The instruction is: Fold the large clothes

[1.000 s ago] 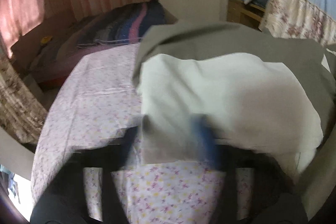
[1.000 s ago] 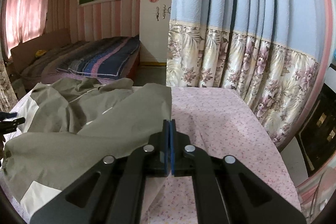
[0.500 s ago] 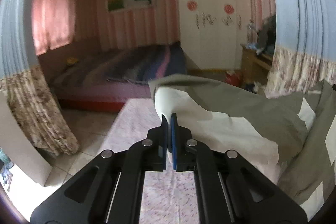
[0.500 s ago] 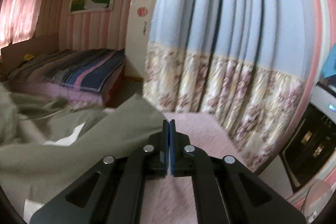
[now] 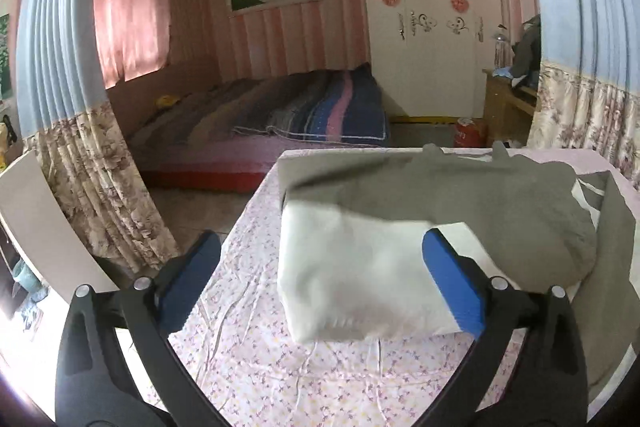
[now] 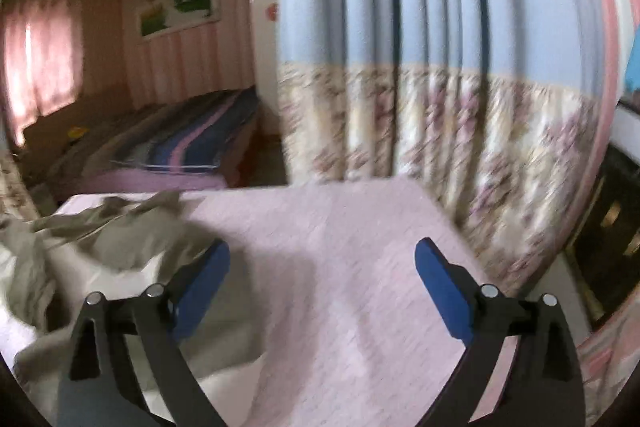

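An olive-green garment with a white lining (image 5: 460, 195) lies on a table covered by a pink floral cloth (image 5: 248, 355). In the left wrist view a white lining flap (image 5: 352, 283) lies between the open jaws of my left gripper (image 5: 320, 279), which holds nothing. In the right wrist view the garment (image 6: 120, 247) lies crumpled at the left. My right gripper (image 6: 322, 283) is open and empty over the bare cloth (image 6: 340, 267), with its left finger at the garment's edge.
A bed with a striped blanket (image 5: 304, 111) stands beyond the table. Blue and floral curtains (image 6: 440, 67) hang close on the right, and another curtain (image 5: 68, 107) on the left. A white wardrobe (image 5: 428, 27) and a wooden desk (image 5: 508, 99) stand at the back.
Both grippers were shut on the garment's edges half a second ago. Both have opened and let go. The garment has dropped onto the table.
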